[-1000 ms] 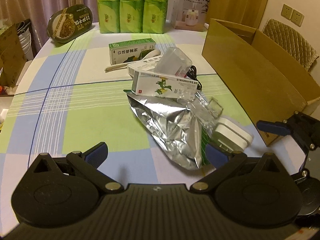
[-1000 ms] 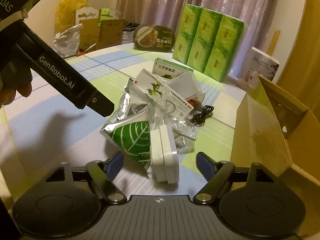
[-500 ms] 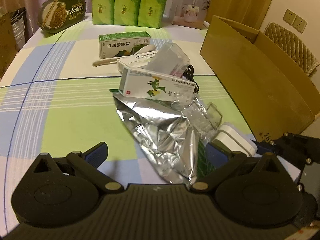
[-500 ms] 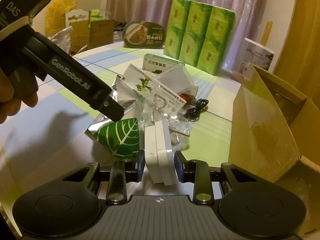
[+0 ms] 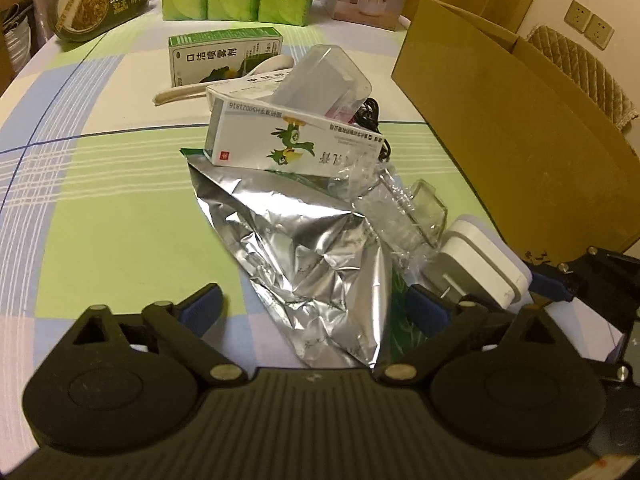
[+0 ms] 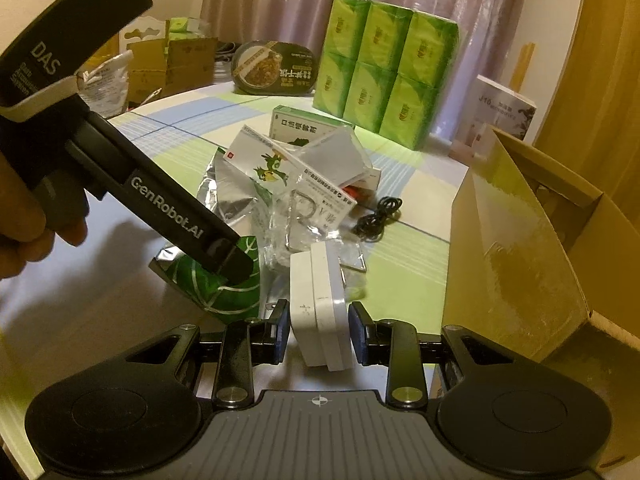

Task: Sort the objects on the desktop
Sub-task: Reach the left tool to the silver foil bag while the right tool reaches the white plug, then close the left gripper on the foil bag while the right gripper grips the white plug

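Right gripper (image 6: 318,334) clamps the white charger (image 6: 320,312); left gripper (image 5: 316,306) spread wide over the foil bag (image 5: 304,256).

Your cardboard box (image 6: 532,240) stands open at 3 o'clock of the pile; its inside is mostly hidden by the near wall. Charger sits at the pile's near edge, just beside the box, both blue pads on its sides. Bare tablecloth (image 5: 100,200) lies open at 9 o'clock of the bag. Bird-print carton (image 5: 292,144) rests on the bag's far end. A black cable (image 6: 378,216) is partly covered. Crumpled clear plastic (image 5: 396,212) blurs what it holds.
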